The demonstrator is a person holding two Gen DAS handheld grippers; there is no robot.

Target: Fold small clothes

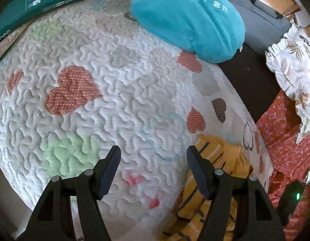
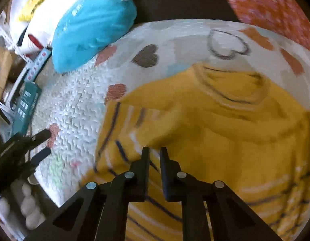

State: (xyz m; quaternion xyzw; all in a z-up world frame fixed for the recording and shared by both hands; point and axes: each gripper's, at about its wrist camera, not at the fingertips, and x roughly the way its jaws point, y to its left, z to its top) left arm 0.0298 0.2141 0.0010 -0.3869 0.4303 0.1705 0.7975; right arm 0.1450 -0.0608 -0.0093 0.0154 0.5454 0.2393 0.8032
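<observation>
White quilted heart-print blanket (image 1: 106, 46) covers the surface, a turquoise pillow (image 1: 187, 18) at its far edge. On its right side lies the yellow striped sweater (image 2: 225, 124). Right gripper (image 2: 154, 152) pinches a raised fold of the sweater, jaws narrow. Left gripper (image 1: 154, 156) hovers wide apart over bare blanket beside it

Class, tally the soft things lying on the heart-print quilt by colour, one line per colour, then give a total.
Yellow: 1, the striped garment
Turquoise: 1, the cushion
Total: 2

The right gripper has its jaws nearly closed on a fold of the garment; the left gripper is open over the bare quilt.
</observation>
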